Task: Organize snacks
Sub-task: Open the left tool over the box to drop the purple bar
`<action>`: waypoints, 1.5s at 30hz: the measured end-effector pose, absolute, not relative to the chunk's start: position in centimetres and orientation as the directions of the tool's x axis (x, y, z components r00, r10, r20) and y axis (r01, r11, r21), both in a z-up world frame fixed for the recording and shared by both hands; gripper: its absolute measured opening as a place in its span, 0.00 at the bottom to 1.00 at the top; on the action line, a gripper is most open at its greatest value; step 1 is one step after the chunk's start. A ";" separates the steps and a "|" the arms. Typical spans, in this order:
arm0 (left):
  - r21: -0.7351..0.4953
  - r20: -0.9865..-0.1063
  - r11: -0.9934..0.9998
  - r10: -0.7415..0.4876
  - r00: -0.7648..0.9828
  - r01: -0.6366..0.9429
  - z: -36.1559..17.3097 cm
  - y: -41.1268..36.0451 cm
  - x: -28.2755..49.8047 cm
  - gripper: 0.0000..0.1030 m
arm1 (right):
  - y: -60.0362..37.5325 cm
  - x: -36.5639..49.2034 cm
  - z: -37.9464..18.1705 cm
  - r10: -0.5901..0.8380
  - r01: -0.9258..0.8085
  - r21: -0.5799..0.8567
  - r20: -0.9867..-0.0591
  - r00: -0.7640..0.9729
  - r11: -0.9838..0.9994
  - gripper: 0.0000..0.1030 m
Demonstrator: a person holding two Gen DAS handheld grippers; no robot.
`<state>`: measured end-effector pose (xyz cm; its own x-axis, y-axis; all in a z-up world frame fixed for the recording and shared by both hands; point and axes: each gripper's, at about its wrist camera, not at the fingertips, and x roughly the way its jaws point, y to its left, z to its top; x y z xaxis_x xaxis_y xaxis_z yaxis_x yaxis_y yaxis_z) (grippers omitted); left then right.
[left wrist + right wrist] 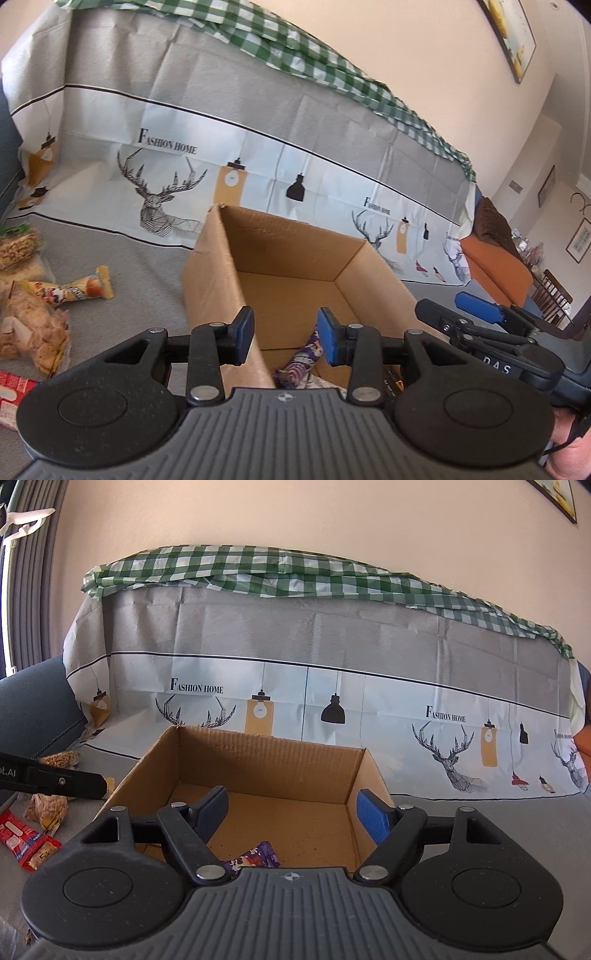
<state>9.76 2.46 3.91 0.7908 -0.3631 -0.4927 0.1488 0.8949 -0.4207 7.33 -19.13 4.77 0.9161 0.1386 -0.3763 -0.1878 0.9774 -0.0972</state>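
My left hand-held gripper (285, 339) hangs over the near left corner of the open cardboard box (218, 266), its blue pads spread apart with nothing between them. Through the gap I see the purple snack wrapper (301, 360) lying on the box floor at the near side; the pads do not touch it. My right hand-held gripper (293, 814) hovers over the near edge of the same box (266, 760), its fingers spread wide and holding nothing. From the right wrist view the purple wrapper (255, 858) lies flat on the box floor close to the near wall, just below the left finger. A dark packet (391, 376) shows at the near right of the box in the left wrist view, mostly hidden by my gripper, so I cannot tell what it is.

The box sits on a grey cloth-covered surface (140, 280), in front of an upright cover printed with deer and hanging lamps (258, 155), with a green checked cloth (295, 572) draped over its top.

More snacks lie outside the box to its left: a yellow wrapped roll (79, 286) nearest the box, a clear bag of pale crackers (33, 332) just beside that, a bag of peanuts (16, 245) farther back, and a red packet (13, 397) at the near left edge. From the right wrist view the red packet (16, 836) lies beside a small orange sachet (44, 851).
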 end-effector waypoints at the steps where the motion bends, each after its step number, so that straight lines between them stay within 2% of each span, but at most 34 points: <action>1: -0.422 -0.495 0.895 -0.360 0.791 0.143 3.9 2.7 9.8 0.40 | -19.0 7.3 4.7 0.138 -0.190 -0.104 -0.375 0.916 0.976 0.76; 13: -0.442 -0.539 0.896 -0.292 0.790 0.030 3.4 6.0 9.3 0.42 | -16.9 6.8 4.8 0.160 -0.216 -0.119 -0.363 0.918 0.969 0.76; 22: -0.424 -0.579 0.902 -0.204 0.789 -0.078 3.2 9.5 7.7 0.45 | -12.0 5.1 4.9 0.244 -0.310 -0.160 -0.335 0.910 0.937 0.73; 25: -0.436 -0.597 0.890 -0.174 0.783 -0.134 2.9 11.1 7.3 0.45 | -10.0 4.4 4.9 0.294 -0.362 -0.169 -0.328 0.898 0.917 0.64; 27: -0.453 -0.608 0.874 -0.159 0.778 -0.176 2.7 12.3 7.0 0.45 | -8.7 3.9 4.9 0.323 -0.389 -0.168 -0.318 0.891 0.906 0.52; 32: -0.480 -0.648 0.830 -0.118 0.752 -0.284 1.8 14.7 6.7 0.45 | -5.7 3.2 4.9 0.401 -0.455 -0.125 -0.311 0.862 0.882 0.40; 45: -0.448 -0.774 0.722 -0.019 0.632 -0.527 -0.8 19.0 6.2 0.46 | 1.1 3.0 2.6 0.518 -0.581 -0.042 -0.404 0.754 0.813 0.40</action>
